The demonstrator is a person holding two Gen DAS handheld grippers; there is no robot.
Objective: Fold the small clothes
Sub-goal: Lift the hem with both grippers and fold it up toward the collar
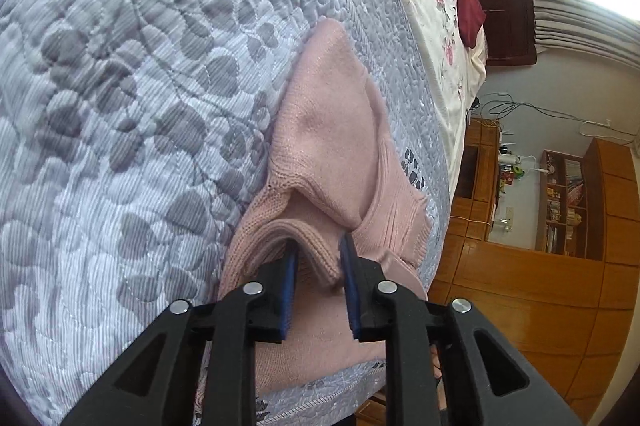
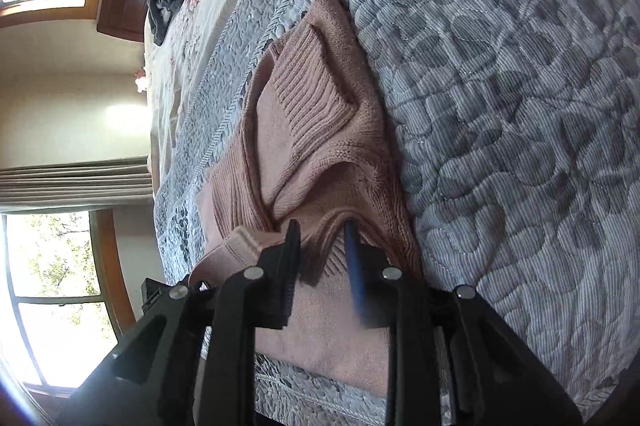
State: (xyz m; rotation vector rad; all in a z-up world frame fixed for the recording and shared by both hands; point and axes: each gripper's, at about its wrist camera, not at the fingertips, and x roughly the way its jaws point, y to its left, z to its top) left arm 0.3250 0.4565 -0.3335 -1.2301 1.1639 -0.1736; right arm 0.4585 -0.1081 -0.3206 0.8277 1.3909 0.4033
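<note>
Here a pink sweater (image 1: 320, 129) fold sits pinched between both grippers' fingers (image 2: 354, 254).

A grey quilt (image 1: 140, 105) stitched with leaf shapes is covering the bed, and a cream floral sheet (image 1: 436, 25) is lying along its far side. A dark wooden headboard (image 1: 508, 5) is standing behind the bedding. Daylight is pouring through the windows (image 2: 52, 266), framed in wood, with leafy trees showing outside. Pleated curtains (image 2: 76, 181) are hanging between the panes. Pale walls (image 2: 72, 121) are catching the glare. Orange-brown wooden cabinets (image 1: 540, 306) are lining one side, and a shelf (image 1: 564, 201) is holding books and small items. Cables (image 1: 520, 109) are trailing across the wall above.
</note>
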